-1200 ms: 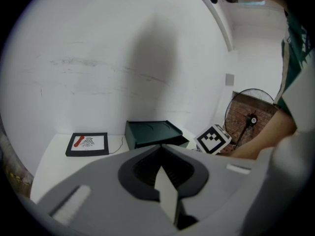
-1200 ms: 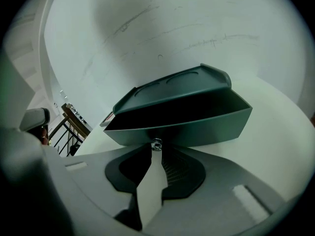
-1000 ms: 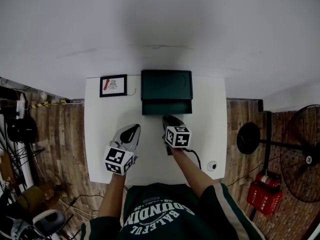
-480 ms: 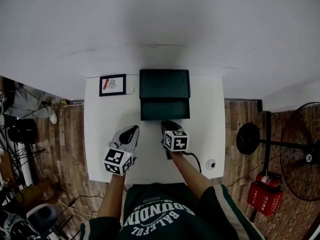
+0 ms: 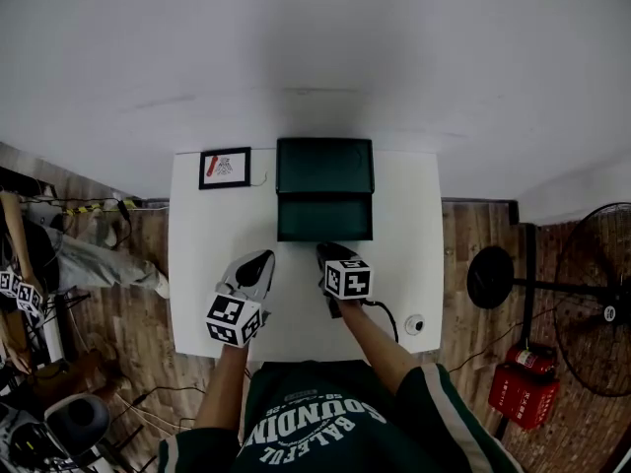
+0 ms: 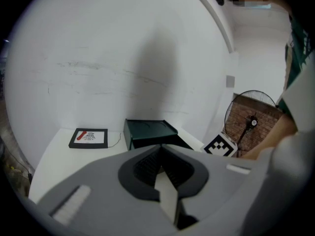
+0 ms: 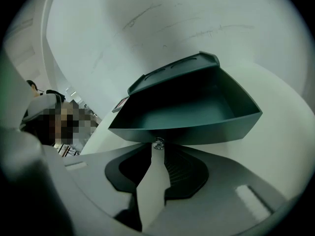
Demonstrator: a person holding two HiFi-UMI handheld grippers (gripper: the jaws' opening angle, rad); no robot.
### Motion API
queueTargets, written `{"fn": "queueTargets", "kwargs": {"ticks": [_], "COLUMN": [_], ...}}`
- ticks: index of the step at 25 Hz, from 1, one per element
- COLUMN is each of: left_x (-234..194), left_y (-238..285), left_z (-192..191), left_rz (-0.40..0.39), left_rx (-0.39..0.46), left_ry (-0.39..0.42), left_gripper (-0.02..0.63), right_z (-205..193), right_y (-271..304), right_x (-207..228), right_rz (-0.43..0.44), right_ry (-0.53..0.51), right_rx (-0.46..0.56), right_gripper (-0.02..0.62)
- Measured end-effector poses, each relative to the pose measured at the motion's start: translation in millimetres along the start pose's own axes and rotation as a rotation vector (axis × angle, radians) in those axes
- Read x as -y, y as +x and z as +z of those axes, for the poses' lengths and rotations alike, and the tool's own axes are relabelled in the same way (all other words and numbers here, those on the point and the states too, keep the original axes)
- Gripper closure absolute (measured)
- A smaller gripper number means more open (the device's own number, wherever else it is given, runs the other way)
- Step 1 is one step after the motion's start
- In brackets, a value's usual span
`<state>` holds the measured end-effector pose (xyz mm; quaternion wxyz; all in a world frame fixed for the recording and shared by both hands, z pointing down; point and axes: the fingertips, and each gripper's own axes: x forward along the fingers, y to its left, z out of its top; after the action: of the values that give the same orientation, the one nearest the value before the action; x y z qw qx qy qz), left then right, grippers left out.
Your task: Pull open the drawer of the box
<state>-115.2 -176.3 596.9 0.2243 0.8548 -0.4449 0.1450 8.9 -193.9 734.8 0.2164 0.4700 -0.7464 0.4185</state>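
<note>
Both pairs of jaws are closed: right gripper [image 5: 331, 251] pinching the drawer [image 5: 325, 219] knob [image 7: 158, 143], left gripper [image 5: 260, 258] empty. Drawer has slid further toward six o'clock, so it looks nearly open.

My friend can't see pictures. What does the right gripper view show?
The jaws of the right gripper pinch the small metal knob on the front of a dark green drawer, which is pulled open and looks empty. The drawer comes out of a green box on a white table, with a white wall behind.
</note>
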Motion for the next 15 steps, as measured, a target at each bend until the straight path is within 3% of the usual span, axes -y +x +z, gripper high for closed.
{"fn": "queueTargets", "kwargs": {"ticks": [6, 11, 15], "left_x": [3, 4, 8], "left_y": [-1, -4, -8], "left_z": [6, 18, 29], "left_rz": [0.004, 0.020, 0.033], "left_rx": [0.017, 0.045, 0.072], "left_ry": [0.010, 0.029, 0.047], "left_gripper": [0.560, 0.560, 0.560], "right_z": [-14, 9, 41], "right_y": [-15, -45, -75], "right_x": [-2, -4, -9], "right_rz": [0.023, 0.028, 0.032], "right_ry": [-0.036, -0.114, -0.202], "right_rx": [-0.007, 0.101, 0.210], "right_gripper": [0.528, 0.594, 0.594]}}
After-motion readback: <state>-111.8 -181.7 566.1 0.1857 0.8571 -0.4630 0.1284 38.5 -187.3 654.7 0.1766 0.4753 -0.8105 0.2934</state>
